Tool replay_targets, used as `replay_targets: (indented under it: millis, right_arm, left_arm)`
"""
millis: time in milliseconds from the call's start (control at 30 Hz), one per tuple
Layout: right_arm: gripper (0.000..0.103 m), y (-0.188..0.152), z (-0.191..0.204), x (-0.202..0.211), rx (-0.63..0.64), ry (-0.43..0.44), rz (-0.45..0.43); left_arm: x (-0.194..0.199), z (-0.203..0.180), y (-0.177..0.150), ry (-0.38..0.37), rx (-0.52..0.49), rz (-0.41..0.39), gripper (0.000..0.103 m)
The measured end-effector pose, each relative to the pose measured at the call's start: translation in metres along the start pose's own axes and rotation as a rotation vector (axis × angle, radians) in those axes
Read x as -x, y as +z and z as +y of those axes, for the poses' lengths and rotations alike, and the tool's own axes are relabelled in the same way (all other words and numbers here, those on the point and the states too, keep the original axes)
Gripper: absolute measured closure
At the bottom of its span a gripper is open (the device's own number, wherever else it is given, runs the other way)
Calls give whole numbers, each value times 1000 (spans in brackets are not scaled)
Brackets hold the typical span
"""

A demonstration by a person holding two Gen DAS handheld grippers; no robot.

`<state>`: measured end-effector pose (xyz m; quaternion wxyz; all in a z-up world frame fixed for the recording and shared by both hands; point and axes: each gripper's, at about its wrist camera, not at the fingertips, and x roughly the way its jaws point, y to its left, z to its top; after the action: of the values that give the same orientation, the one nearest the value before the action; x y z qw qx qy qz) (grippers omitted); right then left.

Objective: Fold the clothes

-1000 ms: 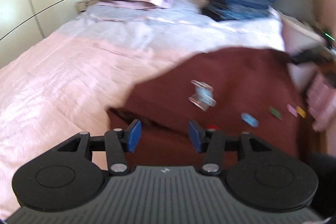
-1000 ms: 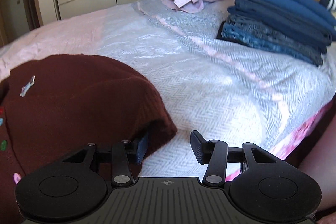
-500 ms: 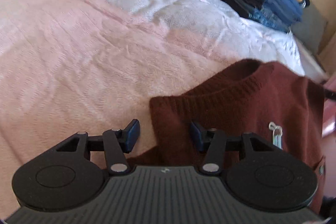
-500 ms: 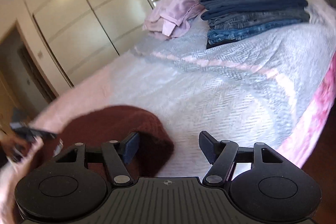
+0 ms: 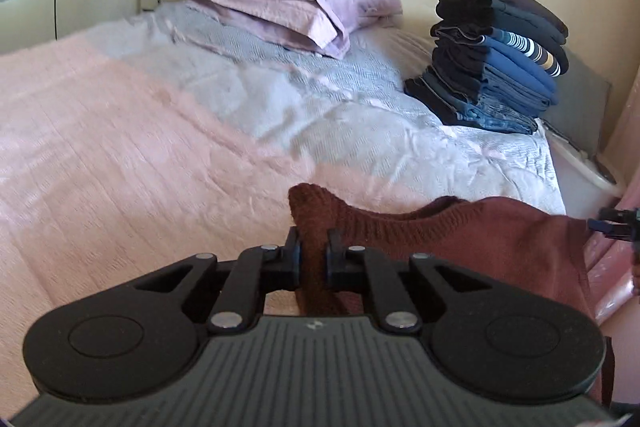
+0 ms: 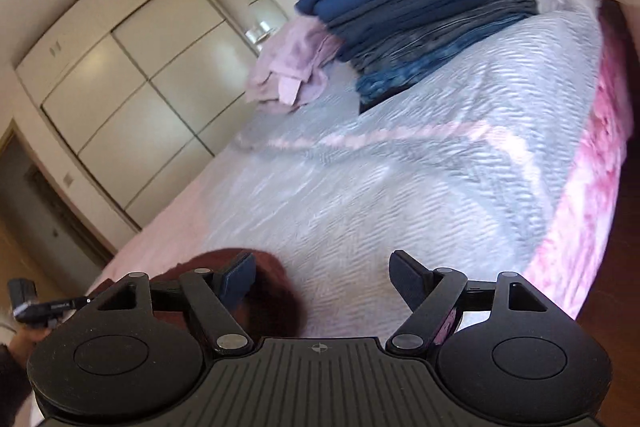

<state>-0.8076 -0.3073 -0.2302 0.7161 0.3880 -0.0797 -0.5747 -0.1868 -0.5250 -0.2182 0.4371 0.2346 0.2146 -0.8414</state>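
Note:
A dark red knitted sweater (image 5: 460, 231) lies on the bed, its ribbed neckline facing the pillows. My left gripper (image 5: 313, 251) is shut on the sweater's near shoulder corner, and a fold of knit stands up between the pads. My right gripper (image 6: 326, 279) is open and empty; its left fingertip (image 6: 240, 277) sits over the sweater's other edge (image 6: 276, 291), and its right fingertip is over the grey bedspread. The right gripper also shows small at the right edge of the left wrist view (image 5: 616, 223).
The bed has a pink cover (image 5: 100, 155) near me and a grey-white bedspread (image 6: 400, 179) further on. A tall stack of folded dark and blue clothes (image 5: 496, 55) stands at the far right corner. Lilac pillows (image 5: 280, 7) lie at the head, with white wardrobe doors (image 6: 132, 95) behind.
My left gripper has closed on the sweater's shoulder corner and lifted it a little. My right gripper has opened wider and tilted, still over the sweater's other edge.

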Motion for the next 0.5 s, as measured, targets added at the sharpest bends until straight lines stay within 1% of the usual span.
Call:
replay_targets:
  millis: [67,167,333,400,433,467,500]
  right_arm:
    - [26,-2,2,6,1,53,1]
    - [26,-4,2,-14,31,67,38]
    - [26,-8,0,-50,85,85,102]
    - [26,-9,-1,-64,106,92,128]
    - [39,-10,-1,-71,117,95,140]
    - [92,-11,-2,-79,127,99,153]
    - [95,-7,7,-76,153,105,148]
  left_arm:
    - [-3,-5,-4,4,-9,15,95]
    - [-8,-9,-11,7,-15,21,95]
    - [0,-4,-12,6,-3,-19,95]
    - [4,-2,-12,17,-5,-29,95]
    - [6,-2,-12,25,-1,-31,95]
    - [8,-2,-13,32,3,-34,95]
    - [11,-3,-13,41,4,-38,95]
